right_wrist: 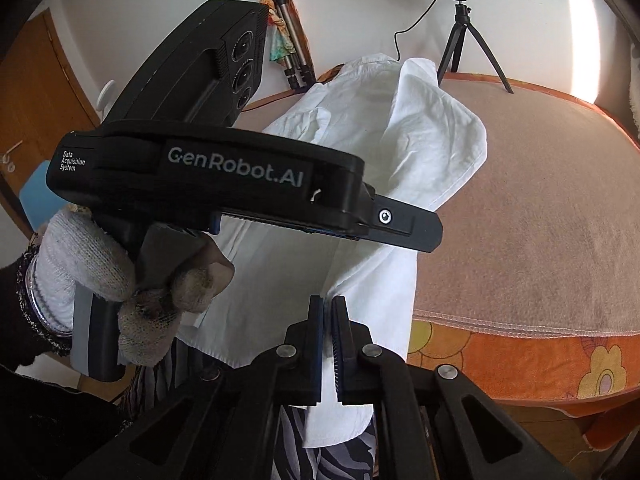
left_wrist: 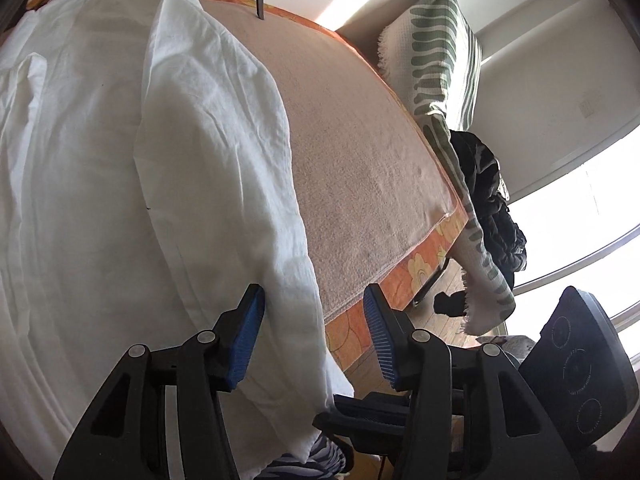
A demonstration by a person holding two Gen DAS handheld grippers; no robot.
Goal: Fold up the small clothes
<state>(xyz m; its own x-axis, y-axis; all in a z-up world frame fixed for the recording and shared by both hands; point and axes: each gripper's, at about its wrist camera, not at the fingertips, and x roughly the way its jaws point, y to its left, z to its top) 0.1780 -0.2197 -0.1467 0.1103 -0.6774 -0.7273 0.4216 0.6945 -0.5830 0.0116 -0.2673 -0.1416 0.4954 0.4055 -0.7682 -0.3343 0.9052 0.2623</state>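
A white shirt (left_wrist: 100,160) lies spread on the pink towel (left_wrist: 360,140) that covers the table, one sleeve folded over its body. Its near edge hangs off the table's front. My left gripper (left_wrist: 314,300) stands open, and the shirt's side edge runs between its blue pads without being pinched. In the right wrist view the shirt (right_wrist: 420,140) lies ahead, and my right gripper (right_wrist: 328,308) is shut on its hem at the table's edge. A gloved hand (right_wrist: 88,264) holds the left gripper (right_wrist: 434,236) just above the shirt.
An orange flowered tablecloth (right_wrist: 520,352) shows under the towel. A ring light on a small tripod (right_wrist: 464,36) stands at the table's far edge. A green-patterned cloth (left_wrist: 436,60) and a dark garment (left_wrist: 492,208) hang over a chair beside the table. Zebra-patterned fabric (right_wrist: 340,456) is below.
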